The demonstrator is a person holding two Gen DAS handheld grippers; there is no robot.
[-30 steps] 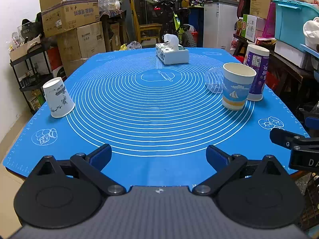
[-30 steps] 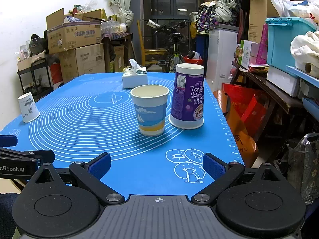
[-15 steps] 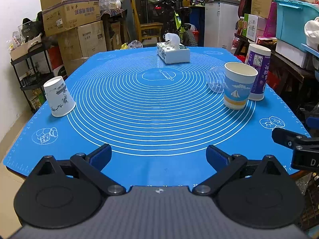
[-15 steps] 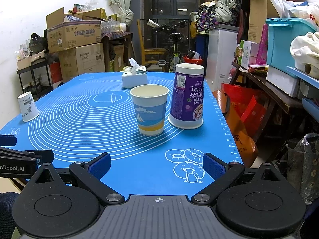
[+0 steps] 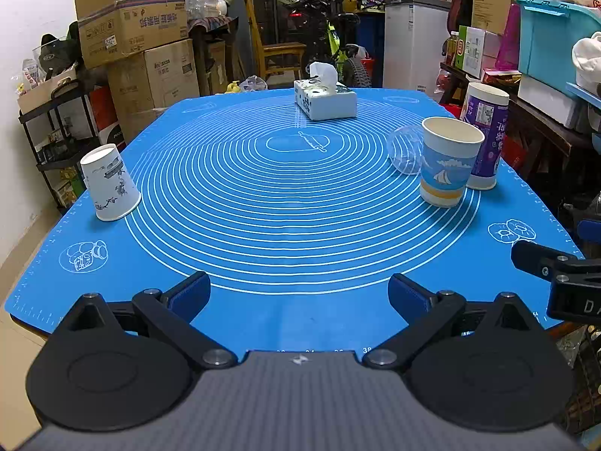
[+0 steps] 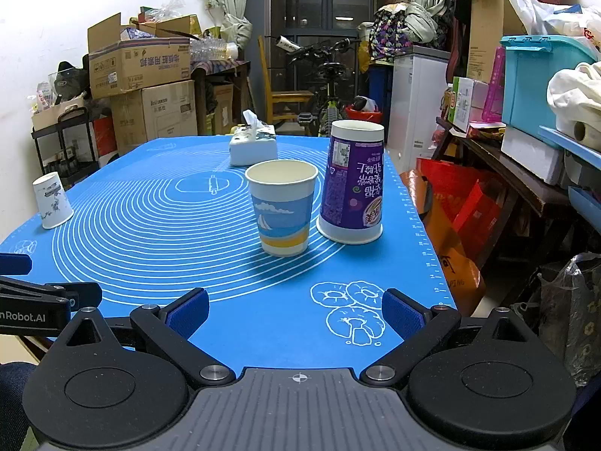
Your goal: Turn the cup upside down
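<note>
A paper cup with a sailboat print (image 5: 449, 163) (image 6: 282, 208) stands upright, mouth up, on the right side of the blue mat (image 5: 285, 206). A tall purple cup (image 5: 485, 135) (image 6: 353, 182) stands upside down right beside it. A white printed cup (image 5: 109, 182) (image 6: 52, 200) stands upside down at the mat's left edge. A clear plastic cup (image 5: 405, 150) lies on its side behind the sailboat cup. My left gripper (image 5: 298, 295) is open and empty over the near edge. My right gripper (image 6: 295, 314) is open and empty, in front of the sailboat cup.
A tissue box (image 5: 325, 99) (image 6: 252, 146) sits at the far middle of the mat. Cardboard boxes (image 5: 135, 30) and a rack stand to the left. A dark side table with bins and boxes (image 6: 541, 86) runs along the right, with bags below.
Both grippers have drifted only slightly; the cups look a touch nearer in the right wrist view. Nothing was grasped or moved.
</note>
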